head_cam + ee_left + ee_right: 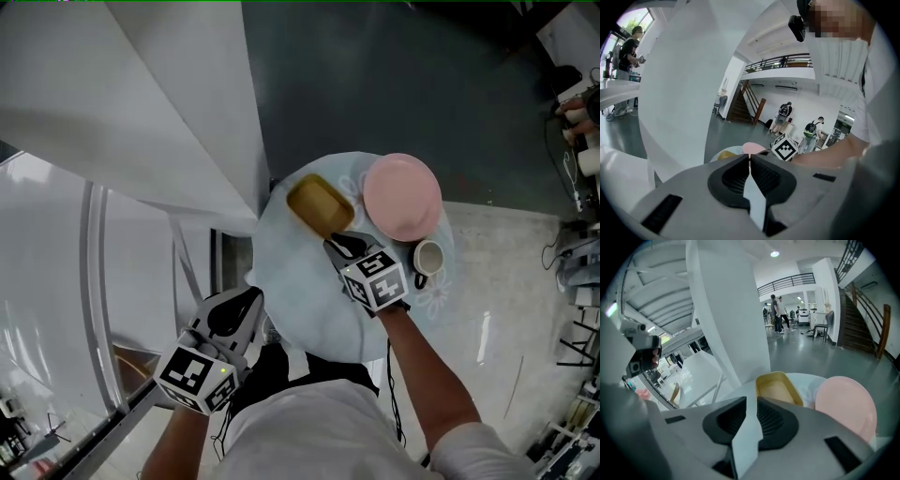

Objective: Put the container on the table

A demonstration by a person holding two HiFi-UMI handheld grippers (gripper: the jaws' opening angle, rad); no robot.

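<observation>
I can read no words, numbers or brand names anywhere. The cube (375, 279) behind my right fingers (339, 248) shows only black-and-white squares, no letters.

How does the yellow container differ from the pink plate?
The yellow container is rectangular with raised walls; the pink plate is round and shallow. The container looks smaller than the plate. Both sit empty on the round table.
</observation>
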